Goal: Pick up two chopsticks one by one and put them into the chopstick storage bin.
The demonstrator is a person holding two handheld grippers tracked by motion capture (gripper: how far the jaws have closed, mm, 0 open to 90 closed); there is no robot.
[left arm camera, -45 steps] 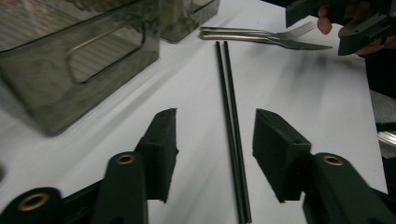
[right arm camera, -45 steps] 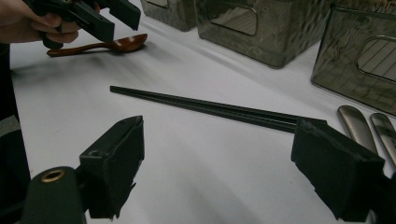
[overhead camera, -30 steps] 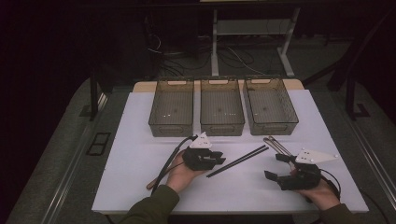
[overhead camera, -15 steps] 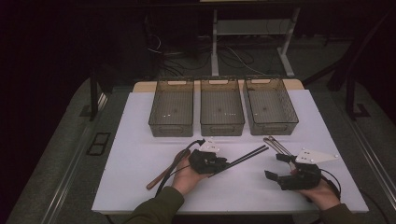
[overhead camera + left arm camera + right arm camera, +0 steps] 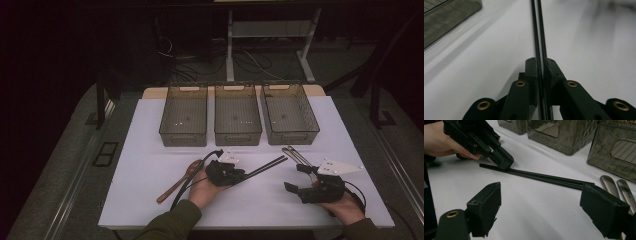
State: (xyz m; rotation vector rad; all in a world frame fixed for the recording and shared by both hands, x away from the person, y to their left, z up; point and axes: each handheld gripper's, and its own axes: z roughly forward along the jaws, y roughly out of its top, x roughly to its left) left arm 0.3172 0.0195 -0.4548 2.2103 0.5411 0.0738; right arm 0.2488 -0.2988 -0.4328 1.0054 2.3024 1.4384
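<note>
- Our left gripper [image 5: 539, 65] had closed its jaws around the black chopsticks [image 5: 537, 30], which lay on the white table [image 5: 150, 165] before the middle bin [image 5: 237, 119].
- Our right gripper [image 5: 541, 207] gaped wide, holding nothing.

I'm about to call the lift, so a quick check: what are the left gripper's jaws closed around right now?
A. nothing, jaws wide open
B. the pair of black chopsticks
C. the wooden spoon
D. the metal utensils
B: in the left gripper view the left gripper has its jaws pressed onto the black chopsticks, which run between them and onward across the white table.
</note>
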